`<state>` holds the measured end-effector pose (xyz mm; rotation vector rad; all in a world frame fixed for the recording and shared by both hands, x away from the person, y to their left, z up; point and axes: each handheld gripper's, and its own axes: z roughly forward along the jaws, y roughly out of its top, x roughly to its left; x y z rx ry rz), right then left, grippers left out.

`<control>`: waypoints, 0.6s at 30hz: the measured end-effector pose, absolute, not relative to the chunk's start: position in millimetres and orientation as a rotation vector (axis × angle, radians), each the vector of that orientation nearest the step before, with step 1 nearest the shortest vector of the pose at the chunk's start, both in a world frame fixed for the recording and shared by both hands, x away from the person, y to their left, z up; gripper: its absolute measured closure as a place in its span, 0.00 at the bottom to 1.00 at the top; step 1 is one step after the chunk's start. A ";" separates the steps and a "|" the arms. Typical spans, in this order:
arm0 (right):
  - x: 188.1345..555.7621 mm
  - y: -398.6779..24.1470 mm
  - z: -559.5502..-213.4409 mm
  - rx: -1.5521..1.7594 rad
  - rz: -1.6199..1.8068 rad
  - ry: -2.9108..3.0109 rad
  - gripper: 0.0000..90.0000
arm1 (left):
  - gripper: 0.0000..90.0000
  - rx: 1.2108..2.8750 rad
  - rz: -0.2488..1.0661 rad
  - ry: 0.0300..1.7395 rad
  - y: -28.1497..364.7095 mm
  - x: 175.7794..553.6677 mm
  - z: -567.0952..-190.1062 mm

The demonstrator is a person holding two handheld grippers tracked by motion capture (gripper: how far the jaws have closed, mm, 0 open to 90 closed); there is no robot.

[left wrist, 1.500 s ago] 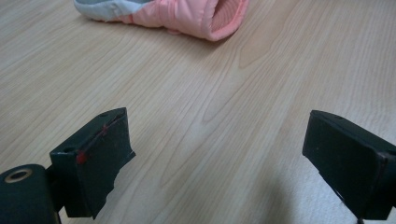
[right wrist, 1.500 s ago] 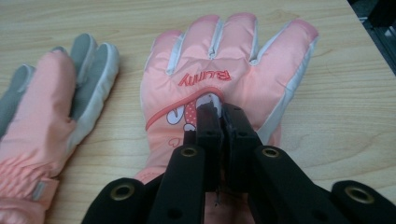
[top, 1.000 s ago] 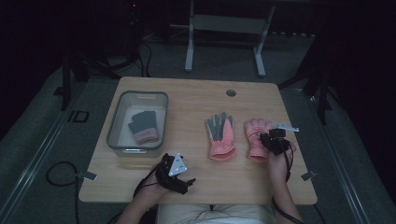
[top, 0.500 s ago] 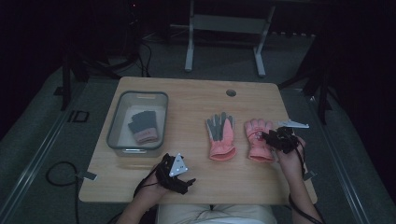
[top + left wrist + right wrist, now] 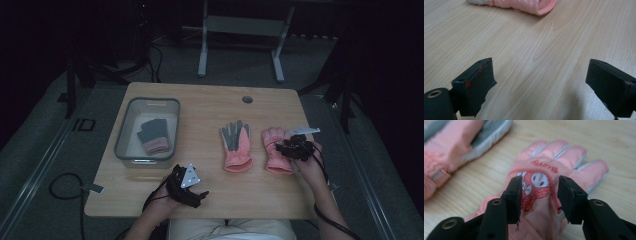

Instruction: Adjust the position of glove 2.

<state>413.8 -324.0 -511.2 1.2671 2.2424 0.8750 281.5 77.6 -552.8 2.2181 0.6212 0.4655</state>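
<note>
— Lying flat near the right edge of the wooden tabletop: a padded pink winter glove (image 5: 554, 170), back side up, fingers pointing away.
— Showing a red spotted cartoon patch and red lettering on the back?
— Yes; bunching slightly at that patch, resting just beside a matching pink glove.

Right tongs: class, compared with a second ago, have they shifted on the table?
Yes, slightly. The right tongs have slid toward the table's right edge, off the middle of the right pink glove, their jaws just opened.

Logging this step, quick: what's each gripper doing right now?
Left gripper: open, holding nothing, over the table.
Right gripper: open, jaws just widened, straddling the pink glove.
</note>
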 end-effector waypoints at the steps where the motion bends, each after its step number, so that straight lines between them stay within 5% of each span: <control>1: 413.8 -323.9 -514.3 1.266 0.864 2.251 0.60 | 0.07 2.219 0.462 0.626 77.3 281.4 -553.1; 11: 411.9 -319.7 -526.1 1.242 0.820 2.249 0.56 | 0.02 2.215 0.430 0.643 77.1 282.6 -554.4; 18: 412.8 -316.3 -527.1 1.306 0.804 2.226 0.87 | 0.02 2.221 0.425 0.636 75.9 282.1 -555.1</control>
